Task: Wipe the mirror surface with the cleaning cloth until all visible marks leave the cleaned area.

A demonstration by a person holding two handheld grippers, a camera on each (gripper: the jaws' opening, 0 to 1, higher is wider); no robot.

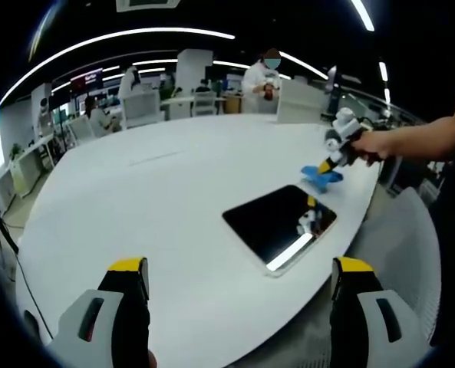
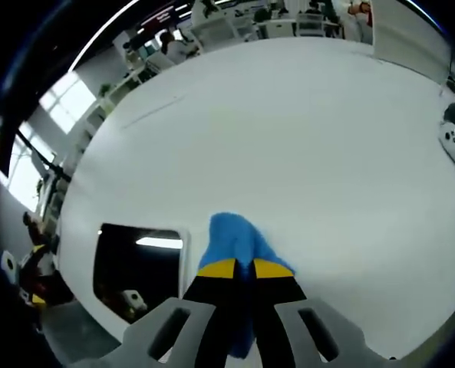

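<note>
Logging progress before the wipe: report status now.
Right gripper shut on blue cloth, beside the mirror, not on it. Left gripper open, empty. White table unobstructed around the mirror.

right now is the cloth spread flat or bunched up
Bunched up. In the right gripper view the blue cloth is a crumpled wad pinched in the right gripper, beside the mirror, not on it.

White rounded counter [image 1: 173,207], plain top. Dark rectangular mirror [image 1: 279,224] lies flat on it, ahead of the left jaws and nearer the right-hand one, close to the counter edge. Blue cleaning cloth [image 1: 321,175] rests on the counter just beyond the mirror's far corner; contact between them unclear.
</note>
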